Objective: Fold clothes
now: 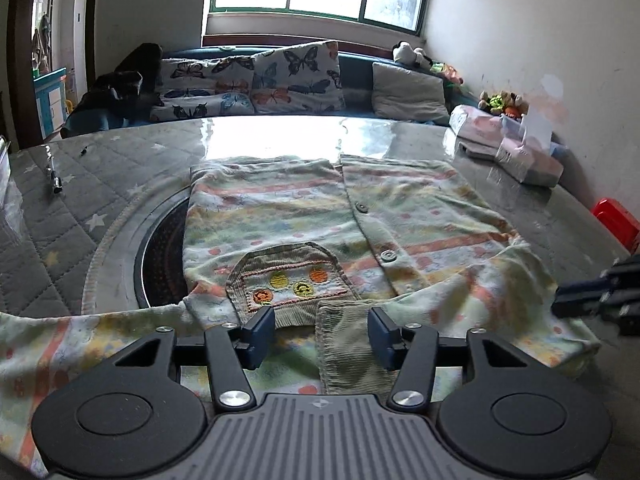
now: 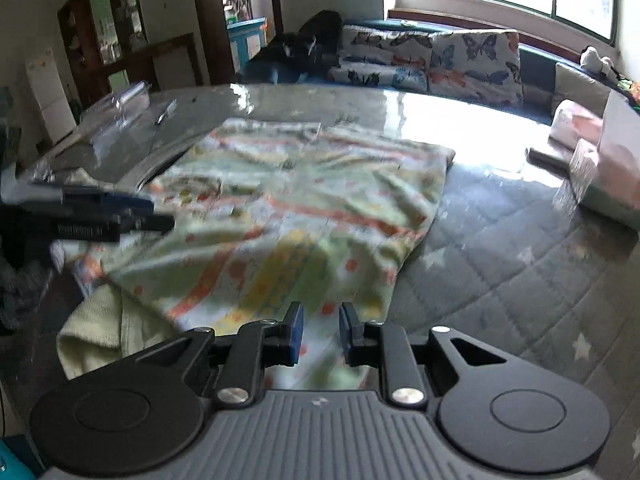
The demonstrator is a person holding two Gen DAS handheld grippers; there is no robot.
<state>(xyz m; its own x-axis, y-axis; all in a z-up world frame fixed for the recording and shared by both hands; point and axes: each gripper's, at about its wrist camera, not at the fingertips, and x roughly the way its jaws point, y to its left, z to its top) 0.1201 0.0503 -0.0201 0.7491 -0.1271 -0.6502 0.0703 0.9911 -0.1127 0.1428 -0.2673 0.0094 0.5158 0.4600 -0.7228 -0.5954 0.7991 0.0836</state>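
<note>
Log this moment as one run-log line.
left gripper: open over collar | right gripper: open over sleeve | cardigan: flat on table, unfolded

In my left wrist view, the cardigan runs off the lower left edge, and my own claw body covers its near hem. It hides part of the round dark recess in the table. My right claw, at the right edge, is blurred and cut off. In my right wrist view, my left claw is smeared at left; the small dark item upper left is unidentifiable.
</note>
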